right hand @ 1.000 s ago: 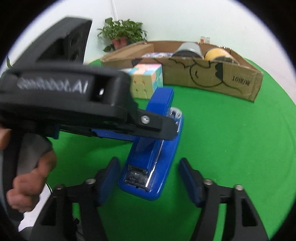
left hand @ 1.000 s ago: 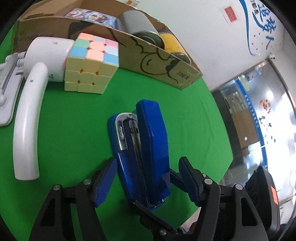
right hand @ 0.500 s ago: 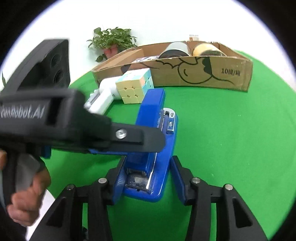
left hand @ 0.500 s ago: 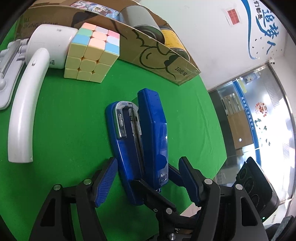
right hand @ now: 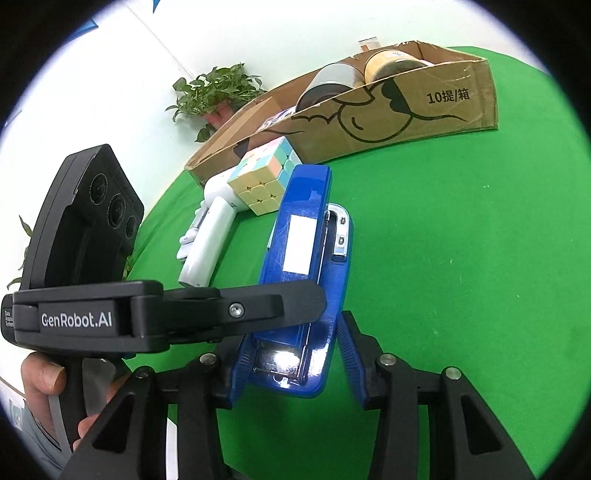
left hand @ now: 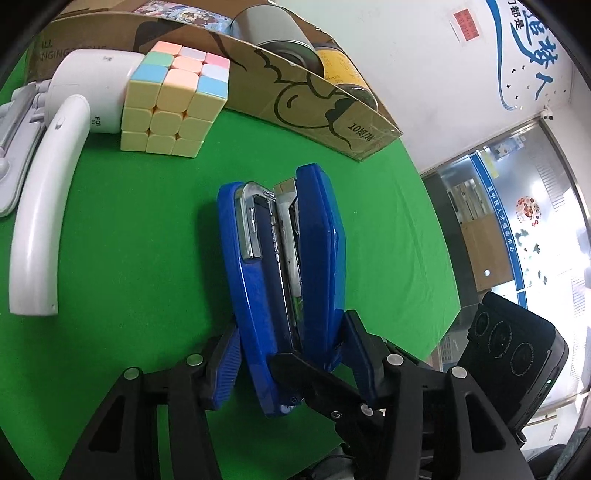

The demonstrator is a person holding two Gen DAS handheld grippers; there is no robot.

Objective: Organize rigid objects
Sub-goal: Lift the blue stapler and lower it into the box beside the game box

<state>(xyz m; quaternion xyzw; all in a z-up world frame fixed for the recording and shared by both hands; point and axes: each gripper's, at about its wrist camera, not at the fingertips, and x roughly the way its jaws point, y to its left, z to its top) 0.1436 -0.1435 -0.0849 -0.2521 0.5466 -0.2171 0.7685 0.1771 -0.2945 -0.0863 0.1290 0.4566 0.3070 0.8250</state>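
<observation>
A blue stapler [left hand: 284,258] lies on its side on the green table [left hand: 129,258], its metal mouth pointing away. My left gripper [left hand: 291,332] is closing on the stapler's near end, and both blue pads touch its sides. In the right wrist view the same stapler [right hand: 306,240] shows a white label. There my right gripper [right hand: 291,336] is closing on that end too, pads against both sides. One black finger [right hand: 258,306] of the left gripper crosses over the stapler.
A pastel puzzle cube [left hand: 173,107] and a white curved handheld device [left hand: 40,206] sit at the left. Behind them stands a cardboard box [left hand: 295,103] holding a grey can [left hand: 277,26] and a yellow can [left hand: 343,70]. A hand [right hand: 40,373] grips the left tool's handle.
Both pairs of jaws have narrowed from standing apart around the stapler to touching its sides. The right wrist view has rolled, so the box now sits tilted at upper right.
</observation>
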